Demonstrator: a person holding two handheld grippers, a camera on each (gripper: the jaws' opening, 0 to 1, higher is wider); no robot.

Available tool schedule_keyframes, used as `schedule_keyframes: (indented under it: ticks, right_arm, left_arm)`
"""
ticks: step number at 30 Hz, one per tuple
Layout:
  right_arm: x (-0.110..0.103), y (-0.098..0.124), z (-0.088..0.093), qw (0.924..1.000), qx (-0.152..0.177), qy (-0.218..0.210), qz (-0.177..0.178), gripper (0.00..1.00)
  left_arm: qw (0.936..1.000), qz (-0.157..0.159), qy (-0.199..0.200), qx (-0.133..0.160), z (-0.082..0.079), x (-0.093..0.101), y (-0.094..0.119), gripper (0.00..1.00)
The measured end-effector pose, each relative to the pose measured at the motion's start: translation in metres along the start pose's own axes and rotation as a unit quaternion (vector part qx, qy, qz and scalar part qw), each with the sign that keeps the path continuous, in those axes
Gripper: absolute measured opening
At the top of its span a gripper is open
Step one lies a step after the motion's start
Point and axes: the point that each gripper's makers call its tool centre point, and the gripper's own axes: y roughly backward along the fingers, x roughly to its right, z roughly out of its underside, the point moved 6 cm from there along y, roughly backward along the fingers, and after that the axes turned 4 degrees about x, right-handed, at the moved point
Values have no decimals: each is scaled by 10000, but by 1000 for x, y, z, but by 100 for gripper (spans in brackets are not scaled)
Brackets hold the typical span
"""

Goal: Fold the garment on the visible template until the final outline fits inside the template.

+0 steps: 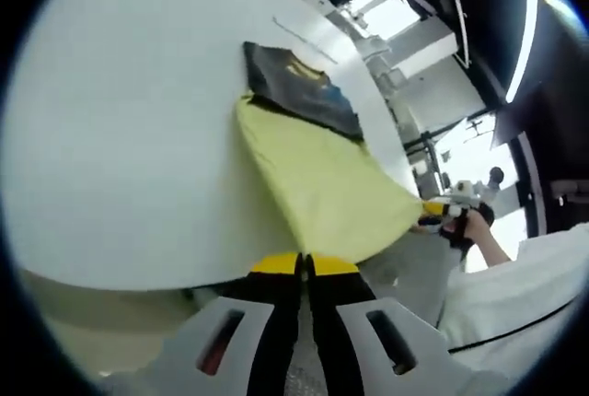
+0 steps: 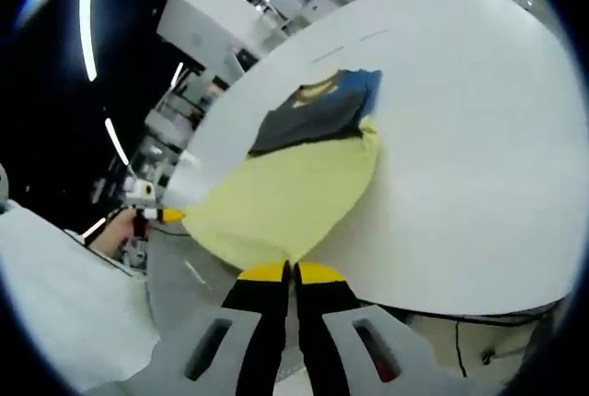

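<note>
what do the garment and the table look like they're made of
Garment: soft woven or knit cloth, matte; the pale yellow side drapes and stretches taut between the grippers, while the dark part with a blue and yellow print lies flat. Likely cotton-like, though the weave is too small to tell.
Table: smooth, hard white surface, faint sheen; probably laminate or painted board.

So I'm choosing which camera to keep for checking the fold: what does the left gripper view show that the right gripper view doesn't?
Left gripper view only: thin lines drawn on the table beyond the dark garment, and bright windows at the right.

Right gripper view only: a blue patch at the dark garment's far end, and a cable under the table edge.

Both: the white table, the yellow garment stretched off its edge, each view's own claw shut on the yellow hem, and the other claw gripping the far corner.
</note>
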Motion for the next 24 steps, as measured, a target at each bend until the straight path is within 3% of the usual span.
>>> schedule_keyframes:
  ticks: [24]
  right_arm:
    - [-17, 17, 15, 9994, -291, 66, -198, 3]
  left_arm:
    - [9996, 124, -13, -252, 18, 16, 25, 0]
